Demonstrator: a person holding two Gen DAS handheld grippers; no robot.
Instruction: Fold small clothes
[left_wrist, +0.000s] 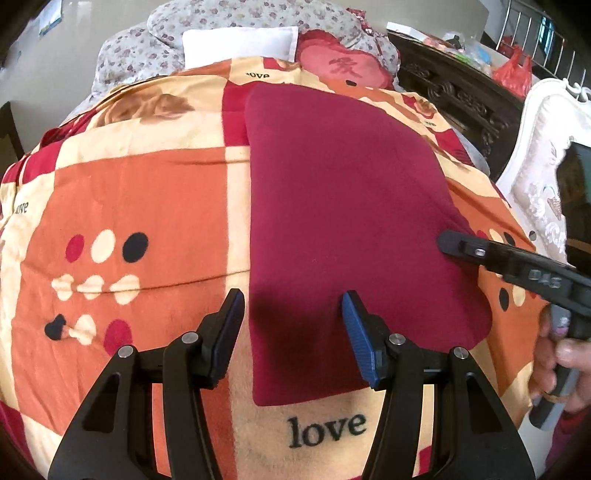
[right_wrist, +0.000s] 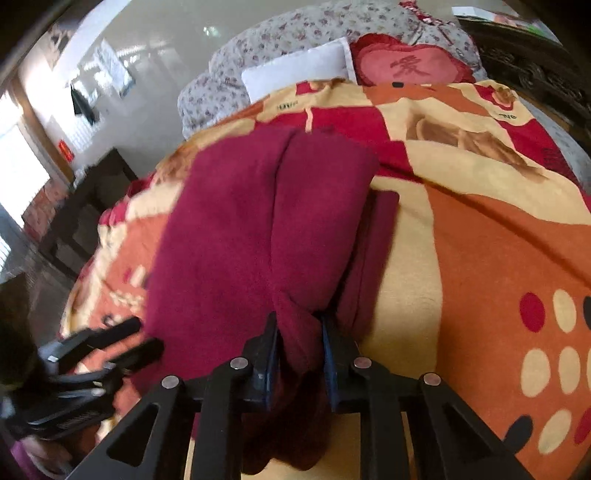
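Item: maroon garment (left_wrist: 343, 206), small, folded, lying flat on the patterned blanket (left_wrist: 140, 206) (orange, cream and red, printed with "love") that is covering the bed. In the left wrist view it is occupying the middle of the blanket, its near edge lying just short of the blanket's near edge, its far end reaching toward the pillows (left_wrist: 240, 42) at the head.

Left gripper (left_wrist: 293, 306): jaws standing wide apart, holding nothing. It is straddling the garment's left edge near the near-left corner; one blue pad is sitting over the maroon cloth, the other over bare blanket.

Right gripper (right_wrist: 299, 328): jaws closing tightly on a bunched fold of the garment's right edge, the cloth puckering between the blue pads. In the left wrist view it (left_wrist: 448, 242) is entering from the blanket's right side, its tip meeting the garment's right edge
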